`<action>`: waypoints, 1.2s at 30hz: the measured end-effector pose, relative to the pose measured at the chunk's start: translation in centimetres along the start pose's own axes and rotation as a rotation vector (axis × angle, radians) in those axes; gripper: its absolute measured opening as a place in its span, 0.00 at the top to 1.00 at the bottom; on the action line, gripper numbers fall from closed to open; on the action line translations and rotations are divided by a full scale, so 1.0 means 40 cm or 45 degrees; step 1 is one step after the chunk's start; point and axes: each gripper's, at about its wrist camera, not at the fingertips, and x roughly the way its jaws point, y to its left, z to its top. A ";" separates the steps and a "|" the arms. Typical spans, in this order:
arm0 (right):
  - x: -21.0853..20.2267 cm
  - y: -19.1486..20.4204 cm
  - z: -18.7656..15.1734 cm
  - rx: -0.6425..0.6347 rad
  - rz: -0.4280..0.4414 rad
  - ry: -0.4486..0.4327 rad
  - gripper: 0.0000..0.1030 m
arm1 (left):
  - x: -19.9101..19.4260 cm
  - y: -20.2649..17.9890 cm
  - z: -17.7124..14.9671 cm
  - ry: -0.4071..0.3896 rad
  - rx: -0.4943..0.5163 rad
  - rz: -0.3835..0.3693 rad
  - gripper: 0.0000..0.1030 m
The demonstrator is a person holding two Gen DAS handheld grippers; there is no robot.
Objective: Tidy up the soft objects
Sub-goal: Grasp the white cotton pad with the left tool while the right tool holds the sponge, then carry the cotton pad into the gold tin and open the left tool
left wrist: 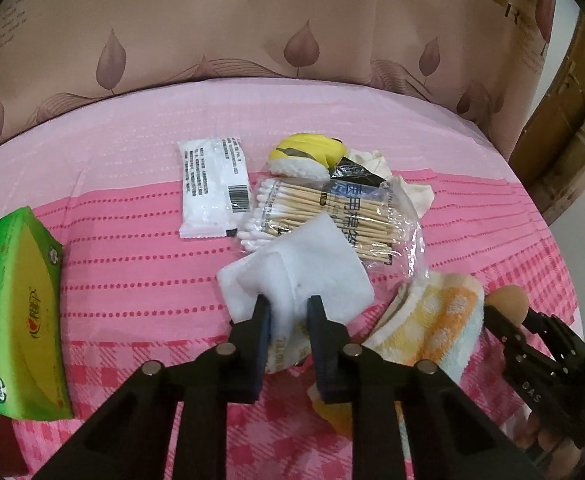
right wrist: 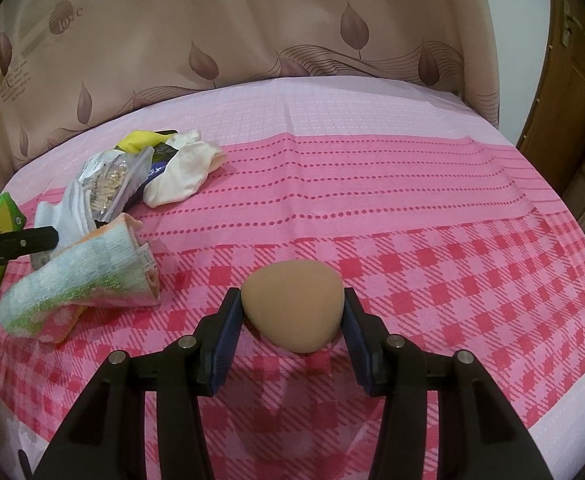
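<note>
My left gripper [left wrist: 288, 306] is shut on a white soft cloth [left wrist: 312, 264], pinching its bunched near edge while the rest lies on the bed against a bag of cotton swabs [left wrist: 332, 208]. My right gripper [right wrist: 292, 300] is shut on a beige egg-shaped sponge [right wrist: 294, 304], held just above the checked sheet. In the left wrist view the sponge [left wrist: 508, 298] shows at the right, beside a rolled striped towel [left wrist: 432, 320]. The towel [right wrist: 80, 280] lies left of the right gripper.
A green tissue box [left wrist: 16, 308] stands at the left. A white sealed packet [left wrist: 212, 188], a yellow soft item [left wrist: 308, 152] and a cream cloth [right wrist: 184, 172] lie behind the swabs. The pink sheet [right wrist: 412, 200] stretches to the right; a curtain hangs behind.
</note>
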 end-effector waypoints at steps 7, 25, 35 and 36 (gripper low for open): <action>0.002 0.001 0.000 -0.003 -0.005 0.001 0.56 | -0.029 0.006 -0.008 -0.009 0.003 0.005 0.95; 0.003 0.003 0.000 -0.003 -0.013 0.003 0.56 | -0.131 0.041 -0.008 -0.067 -0.001 0.055 0.95; 0.004 0.005 0.000 -0.003 -0.023 0.005 0.56 | -0.224 0.151 -0.012 -0.112 -0.075 0.147 0.95; 0.004 0.005 0.000 -0.004 -0.024 0.005 0.56 | -0.240 0.167 -0.012 -0.124 -0.082 0.166 0.95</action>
